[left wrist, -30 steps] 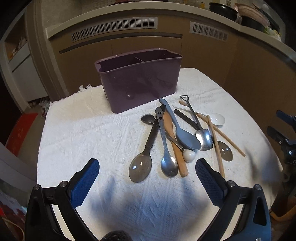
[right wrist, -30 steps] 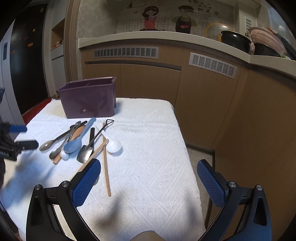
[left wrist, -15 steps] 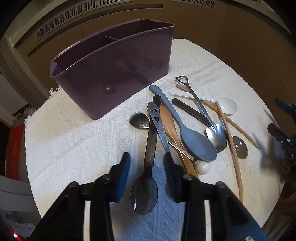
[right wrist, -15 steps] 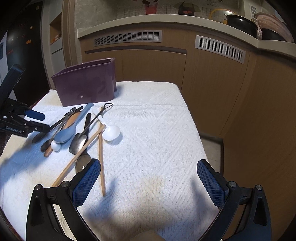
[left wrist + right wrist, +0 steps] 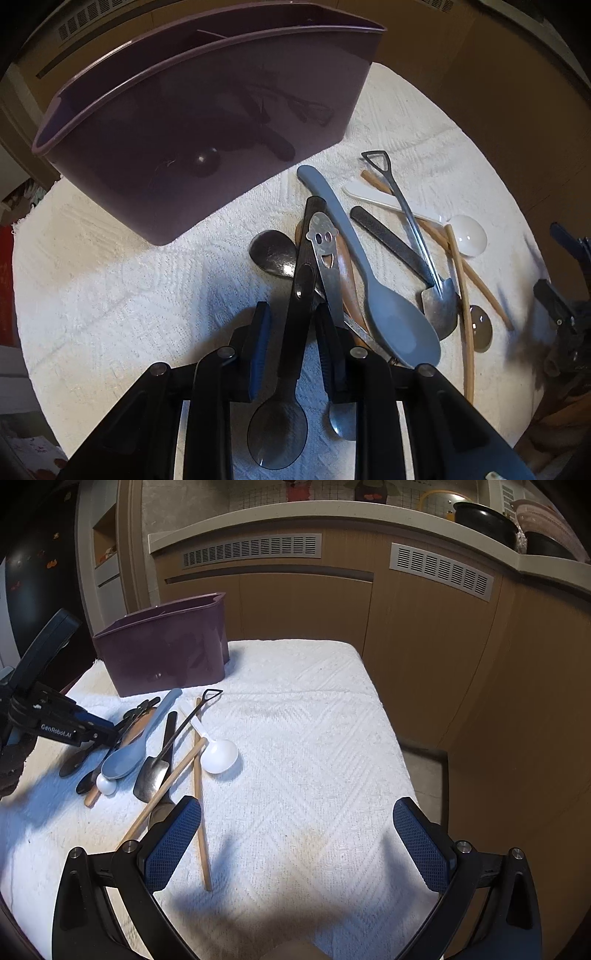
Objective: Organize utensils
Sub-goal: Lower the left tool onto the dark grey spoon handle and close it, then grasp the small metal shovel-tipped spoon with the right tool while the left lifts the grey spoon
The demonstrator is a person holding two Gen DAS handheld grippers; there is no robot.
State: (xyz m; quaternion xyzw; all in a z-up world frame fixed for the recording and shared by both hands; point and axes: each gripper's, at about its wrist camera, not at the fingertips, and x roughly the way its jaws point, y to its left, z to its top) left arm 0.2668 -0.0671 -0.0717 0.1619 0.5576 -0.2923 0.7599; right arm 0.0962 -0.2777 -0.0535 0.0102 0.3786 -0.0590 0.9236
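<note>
A pile of utensils lies on the white cloth in front of the purple organizer [image 5: 207, 122]. My left gripper [image 5: 291, 310] points steeply down over the pile's left side. Its jaws are closing around the handle of the black spoon [image 5: 299, 280]. A sliver of cloth still shows between the left pad [image 5: 260, 332] and that handle. The smiley steel spoon [image 5: 325, 251] runs under the right finger. Beside them lie a blue-grey spoon [image 5: 399, 325], a shovel spoon [image 5: 439, 299], a white spoon [image 5: 467, 240] and chopsticks [image 5: 461, 295]. My right gripper [image 5: 295, 812] hangs open over bare cloth, nothing between its fingers.
The organizer [image 5: 166, 653] stands at the cloth's far left, seen from the right wrist. Wooden cabinets [image 5: 303, 602] with vent grilles rise just behind the table. The table's edge drops to the floor [image 5: 424, 771] on the right. Pots sit on the counter [image 5: 480, 513].
My left gripper came forward and down onto the pile, and its jaws went from wide to narrow around the black spoon's handle. The right gripper sank a little towards the cloth.
</note>
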